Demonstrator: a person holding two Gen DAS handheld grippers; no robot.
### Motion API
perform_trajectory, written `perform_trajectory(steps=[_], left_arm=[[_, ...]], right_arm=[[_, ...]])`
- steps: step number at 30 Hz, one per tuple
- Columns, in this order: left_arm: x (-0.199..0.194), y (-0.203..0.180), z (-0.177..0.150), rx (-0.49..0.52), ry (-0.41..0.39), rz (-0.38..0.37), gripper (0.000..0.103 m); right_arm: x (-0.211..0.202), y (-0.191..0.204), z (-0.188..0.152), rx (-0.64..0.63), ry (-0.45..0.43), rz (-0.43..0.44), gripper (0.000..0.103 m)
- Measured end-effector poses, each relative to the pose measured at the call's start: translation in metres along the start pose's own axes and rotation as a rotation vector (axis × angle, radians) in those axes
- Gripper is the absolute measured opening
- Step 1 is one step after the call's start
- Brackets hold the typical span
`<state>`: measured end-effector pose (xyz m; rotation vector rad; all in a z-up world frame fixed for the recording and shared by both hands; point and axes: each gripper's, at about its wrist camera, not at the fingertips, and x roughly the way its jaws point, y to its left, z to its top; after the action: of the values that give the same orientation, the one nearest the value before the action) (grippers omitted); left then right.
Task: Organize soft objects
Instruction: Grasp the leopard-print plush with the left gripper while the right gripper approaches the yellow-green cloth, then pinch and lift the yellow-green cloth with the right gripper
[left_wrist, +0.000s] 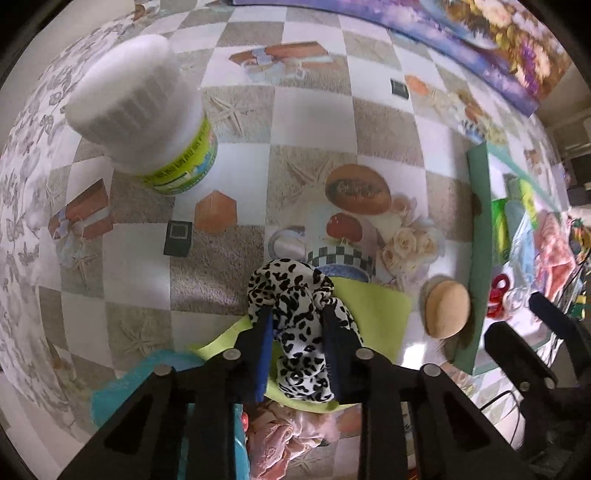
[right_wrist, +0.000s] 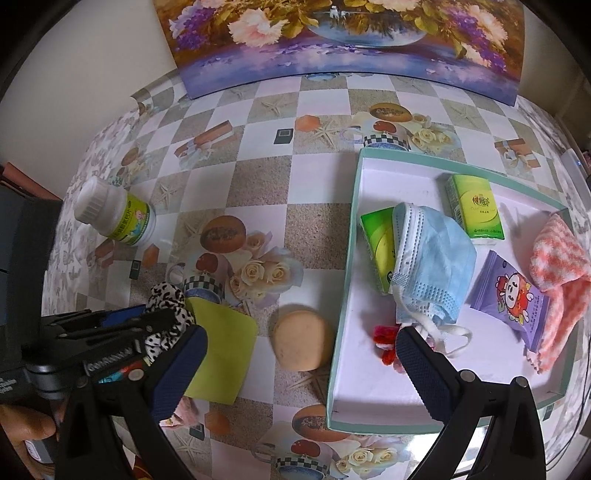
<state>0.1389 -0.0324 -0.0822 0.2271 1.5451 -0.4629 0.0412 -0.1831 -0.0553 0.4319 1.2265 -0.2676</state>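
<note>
My left gripper (left_wrist: 297, 325) is shut on a black-and-white leopard-print scrunchie (left_wrist: 295, 314), held above a lime green cloth (left_wrist: 373, 314). The scrunchie (right_wrist: 166, 306) and the left gripper (right_wrist: 122, 332) also show at the left of the right wrist view. My right gripper (right_wrist: 301, 349) is open and empty, hovering above a tan round sponge (right_wrist: 301, 341) and the left wall of a white tray with a teal rim (right_wrist: 341, 295). The tray holds a blue face mask (right_wrist: 432, 258), green tissue packs (right_wrist: 476, 206), a purple snack packet (right_wrist: 513, 299), a pink knitted cloth (right_wrist: 557, 273) and a red scrunchie (right_wrist: 384, 343).
A white-capped bottle with a green label (left_wrist: 147, 122) stands on the checkered tablecloth at the left. A flower painting (right_wrist: 343, 37) leans at the back. A pink cloth (left_wrist: 280, 443) and a turquoise cloth (left_wrist: 122, 391) lie under my left gripper. The tan sponge (left_wrist: 447, 308) lies beside the tray wall (left_wrist: 480, 240).
</note>
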Motion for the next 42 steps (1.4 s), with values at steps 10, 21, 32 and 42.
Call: perform_trajectory(steps=[10, 21, 32, 42], left_arm=[[-0.039, 0.031, -0.008, -0.064, -0.098, -0.052, 0.022], [-0.092, 0.097, -0.010, -0.231, -0.258, -0.075, 0.022], [-0.093, 0.138, -0.020, -0.311, -0.274, -0.080, 0.022], [-0.081, 0.149, -0.022, -0.341, -0.258, -0.093, 0.022]], right_arm=[[0.007, 0.018, -0.003, -0.062, 0.017, 0.030, 0.103], [0.035, 0.071, -0.019, -0.221, 0.093, 0.095, 0.103], [0.069, 0.100, -0.033, -0.322, 0.175, 0.083, 0.098], [0.083, 0.110, -0.029, -0.406, 0.094, -0.061, 0.083]])
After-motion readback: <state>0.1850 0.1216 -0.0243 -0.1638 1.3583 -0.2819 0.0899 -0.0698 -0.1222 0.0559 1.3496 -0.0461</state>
